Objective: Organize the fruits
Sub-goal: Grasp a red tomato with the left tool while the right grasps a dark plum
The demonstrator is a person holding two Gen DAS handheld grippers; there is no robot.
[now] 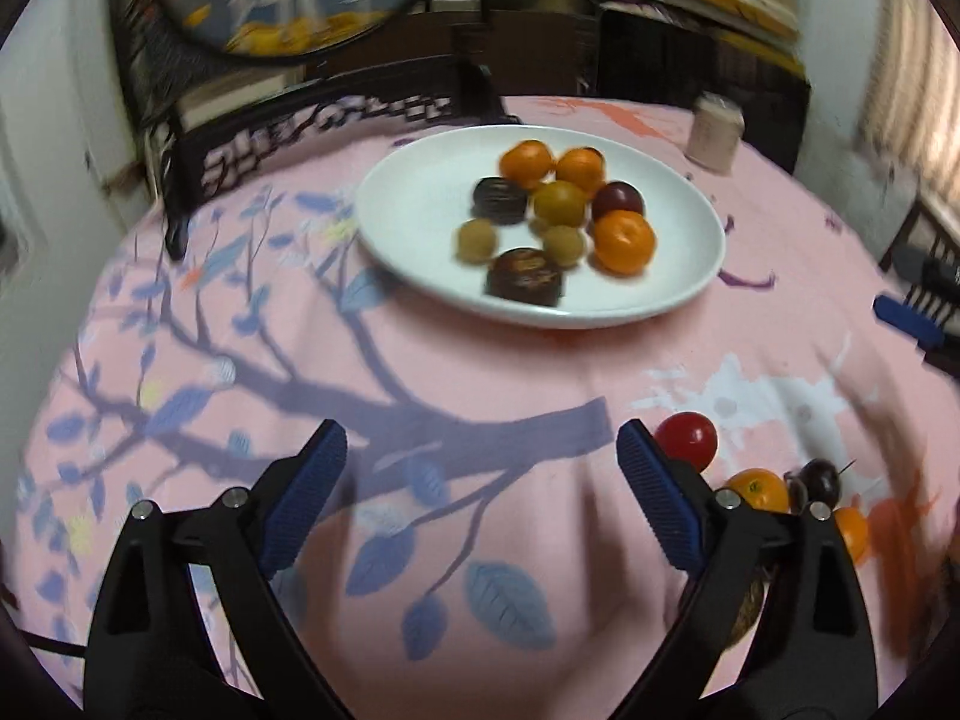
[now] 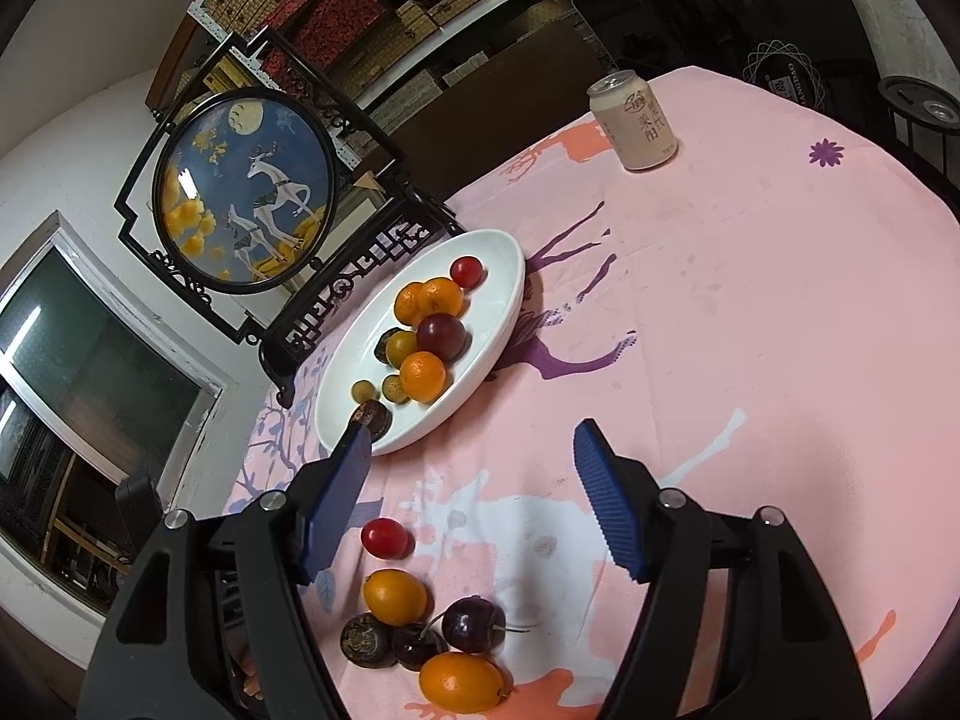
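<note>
A white plate (image 1: 420, 204) on the pink tablecloth holds several fruits: orange kumquats (image 1: 624, 240), a dark plum (image 1: 618, 199), yellow-green ones and dark brown pieces. It also shows in the right wrist view (image 2: 360, 384). My left gripper (image 1: 480, 480) is open and empty, short of the plate. A red cherry tomato (image 1: 687, 441) and an orange kumquat (image 1: 757, 489) lie just right of it. My right gripper (image 2: 471, 504) is open and empty above loose fruits: a cherry tomato (image 2: 384, 538), kumquats (image 2: 394, 597), dark cherries (image 2: 472, 624).
A beige drink can (image 2: 635, 120) stands at the far side of the table. A framed round deer picture on a black stand (image 2: 240, 192) stands behind the plate. A window and shelves lie beyond the table.
</note>
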